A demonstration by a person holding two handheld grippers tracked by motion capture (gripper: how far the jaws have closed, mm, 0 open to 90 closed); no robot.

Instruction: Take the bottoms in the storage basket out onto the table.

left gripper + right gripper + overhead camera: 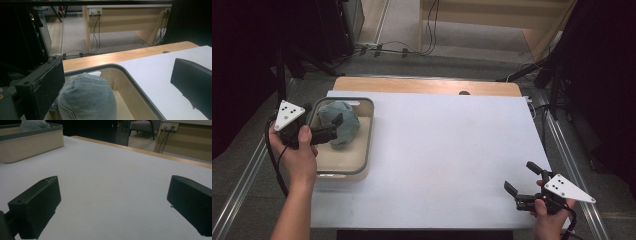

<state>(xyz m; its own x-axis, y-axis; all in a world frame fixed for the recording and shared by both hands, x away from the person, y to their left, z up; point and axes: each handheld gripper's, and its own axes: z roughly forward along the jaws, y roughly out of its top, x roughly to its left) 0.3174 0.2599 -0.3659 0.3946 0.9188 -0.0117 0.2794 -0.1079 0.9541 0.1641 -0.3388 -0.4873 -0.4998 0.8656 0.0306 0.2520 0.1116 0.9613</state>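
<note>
A crumpled blue denim bundle lies in a beige bin with a grey rim at the table's left. My left gripper hovers over the bin, open, with its jaws spread wide on either side of the denim. In the left gripper view the denim sits close against the left jaw, well apart from the right one, and the bin's rim curves past. My right gripper rests open near the table's front right corner with nothing between its jaws. The right gripper view has the bin and denim far off.
A white sheet covers most of the table, and a wooden strip runs along its far edge. Cables and a power strip lie on the floor beyond. Dark stands flank both sides of the table.
</note>
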